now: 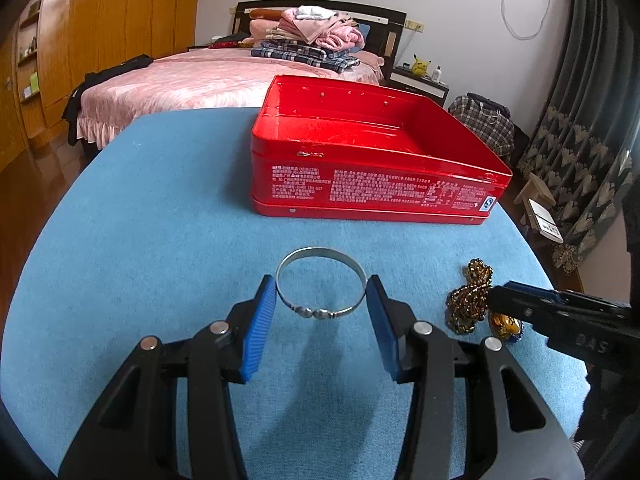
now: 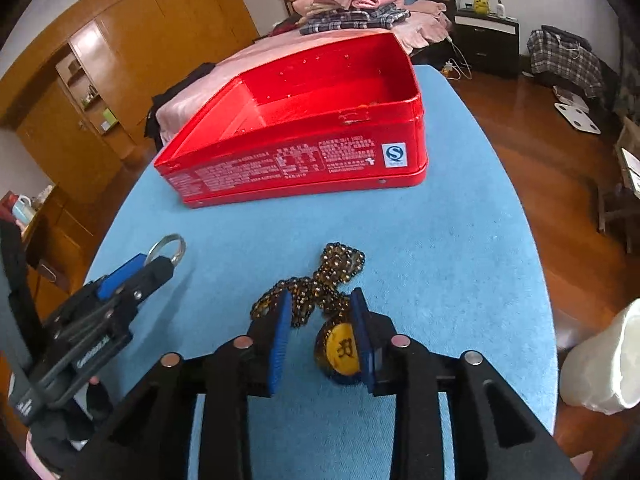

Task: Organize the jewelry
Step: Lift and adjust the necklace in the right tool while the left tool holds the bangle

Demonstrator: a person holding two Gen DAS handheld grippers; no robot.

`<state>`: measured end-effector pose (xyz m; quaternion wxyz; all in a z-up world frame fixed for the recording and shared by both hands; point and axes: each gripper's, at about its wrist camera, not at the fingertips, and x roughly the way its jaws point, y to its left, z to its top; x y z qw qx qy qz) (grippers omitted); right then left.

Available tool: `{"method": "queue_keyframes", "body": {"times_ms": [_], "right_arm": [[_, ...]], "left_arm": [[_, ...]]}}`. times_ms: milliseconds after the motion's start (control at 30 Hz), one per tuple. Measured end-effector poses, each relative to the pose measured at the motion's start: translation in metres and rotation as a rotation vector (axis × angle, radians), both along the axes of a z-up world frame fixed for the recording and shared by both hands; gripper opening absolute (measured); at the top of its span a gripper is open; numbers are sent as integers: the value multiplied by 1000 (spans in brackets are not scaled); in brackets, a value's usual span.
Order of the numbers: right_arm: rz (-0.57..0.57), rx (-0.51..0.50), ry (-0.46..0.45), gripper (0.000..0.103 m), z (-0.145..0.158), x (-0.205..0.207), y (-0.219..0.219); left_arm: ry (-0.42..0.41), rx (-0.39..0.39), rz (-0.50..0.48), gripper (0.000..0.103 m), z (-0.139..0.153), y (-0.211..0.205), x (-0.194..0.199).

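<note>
A silver bangle (image 1: 321,286) lies on the blue table cloth (image 1: 160,220), between the blue pads of my left gripper (image 1: 321,294), which is open around it, pads close to its sides. A brown beaded necklace (image 2: 316,284) with a yellow pendant (image 2: 342,354) lies to the right. My right gripper (image 2: 322,308) is open around it, the pendant beside the right pad. An open, empty red tin box (image 1: 372,184) stands beyond on the table. The bangle also shows in the right wrist view (image 2: 170,246), as does the box (image 2: 296,160).
The table's rounded edges drop to a wooden floor (image 2: 540,120). A bed (image 1: 192,80) with folded clothes stands behind the table. A white object (image 2: 600,360) sits at the right beside the table edge.
</note>
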<state>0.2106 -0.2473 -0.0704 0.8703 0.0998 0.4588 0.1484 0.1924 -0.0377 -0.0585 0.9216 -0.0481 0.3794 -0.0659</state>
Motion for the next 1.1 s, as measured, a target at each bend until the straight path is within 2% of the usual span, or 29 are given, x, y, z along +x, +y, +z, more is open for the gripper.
{"method": "queue_keyframes", "body": {"times_ms": [267, 433, 600, 700, 800, 1100], "right_arm": [[14, -40, 4, 34, -8, 24, 18], [104, -145, -53, 32, -7, 24, 37], [89, -119, -23, 32, -9, 26, 34], [106, -191, -47, 29, -8, 24, 43], [92, -171, -55, 18, -7, 21, 37], [97, -143, -56, 19, -8, 20, 32]], "left_arm": [[1, -2, 1, 45, 0, 0, -1], [2, -5, 6, 45, 0, 0, 0], [2, -5, 5, 45, -1, 1, 0], [2, -6, 4, 45, 0, 1, -1], [7, -8, -1, 45, 1, 3, 0], [55, -30, 1, 48, -10, 7, 6]]}}
